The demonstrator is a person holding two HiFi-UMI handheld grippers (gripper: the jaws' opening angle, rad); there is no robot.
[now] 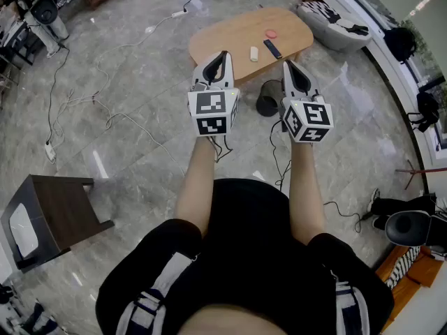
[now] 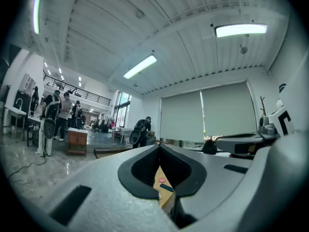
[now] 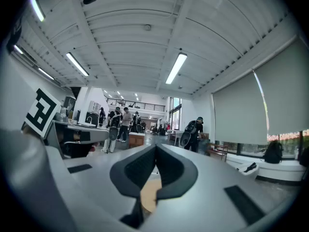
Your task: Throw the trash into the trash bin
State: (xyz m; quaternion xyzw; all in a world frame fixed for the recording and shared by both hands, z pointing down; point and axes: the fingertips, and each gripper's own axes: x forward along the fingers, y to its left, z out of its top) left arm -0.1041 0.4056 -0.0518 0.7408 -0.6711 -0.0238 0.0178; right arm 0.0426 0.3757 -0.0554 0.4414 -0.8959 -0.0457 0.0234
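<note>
Two grippers are held out level, side by side, both pointing toward the one tabletop (image 1: 230, 37), a rounded wooden slab. The left gripper (image 1: 223, 56) has its jaws together at the tips with nothing between them. The right gripper (image 1: 288, 65) is the same, jaws pressed together and empty. Each gripper view shows its dark pads meeting in a point, with a slice of the tabletop showing below.

Three small things lie on the tabletop, all toward its right half:
- one pink piece (image 1: 271, 33), nearest the far edge
- one dark bar (image 1: 272, 49), just on the near side of the pink piece
- one pale piece (image 1: 254, 54), just left of the bar, close to the near edge

One black trash bin (image 1: 267, 98) stands on the floor just off the tabletop's near edge. In the head view it shows between the two grippers, closer to the right one.

Left of the tabletop the grey stone floor (image 1: 133, 82) is wide open, crossed by thin white cables (image 1: 105, 103). One dark stool (image 1: 52, 215) stands well away on the near left. To the right of the tabletop a grey cushion seat (image 1: 332, 26) sits close by its far corner.

Both forearms reach straight forward from the body, roughly parallel, with the marker cubes facing up.
</note>
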